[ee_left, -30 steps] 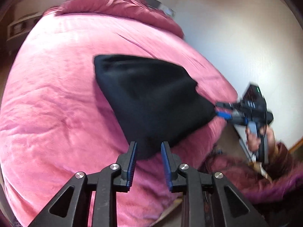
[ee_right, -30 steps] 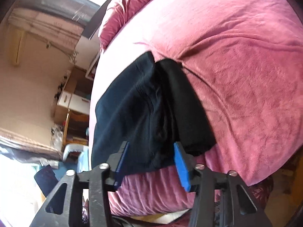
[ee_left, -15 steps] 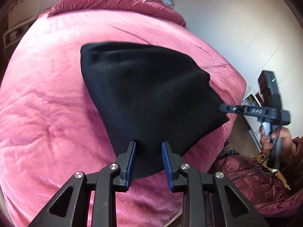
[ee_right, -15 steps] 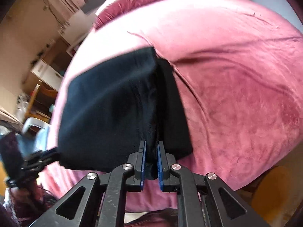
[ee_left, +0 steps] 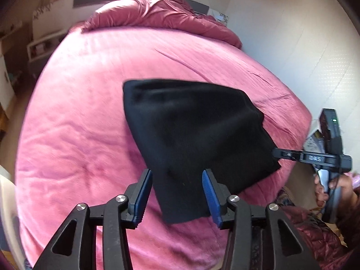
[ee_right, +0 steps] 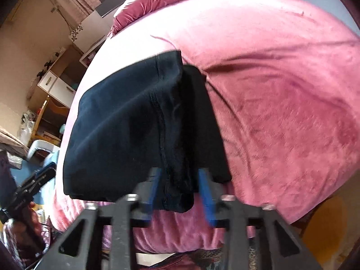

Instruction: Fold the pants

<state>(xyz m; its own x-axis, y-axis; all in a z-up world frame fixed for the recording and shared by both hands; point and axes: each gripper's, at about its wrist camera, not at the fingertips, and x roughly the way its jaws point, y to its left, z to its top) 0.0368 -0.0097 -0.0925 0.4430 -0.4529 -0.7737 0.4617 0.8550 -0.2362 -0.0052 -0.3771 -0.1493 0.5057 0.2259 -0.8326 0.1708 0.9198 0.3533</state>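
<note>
- Nearest in the left wrist view, the left gripper (ee_left: 177, 196) has its jaws spread wide, blue pads either side of the near corner of the pants (ee_left: 193, 139). Nothing pinched; the cloth lies loose between and just beyond the pads.
- Over in the right wrist view, the right gripper (ee_right: 180, 191) is parted too, jaws straddling a bunched end of the pants (ee_right: 135, 130). The fabric hangs between the pads, though I can't tell whether either pad touches it.
- So both ends sit directly ahead of their jaws, each hand equally close to its own corner. My read: a fold has just been laid down, and any further move starts with closing on these near corners.
- The pants lie as a folded black bundle near the front edge of the bed (ee_left: 74, 135), long axis running side to side between the two grippers, the far edge reaching toward the middle of the mattress.
- Material looks soft, matte and thick, knit-like, with a stitched seam running down the right-hand end and layers stacked at that side.
- Under it, a plush pink cover, velvety, lightly creased.
- Farthest back, a rumpled duvet (ee_left: 162, 15) in darker rose heaped at the head.
</note>
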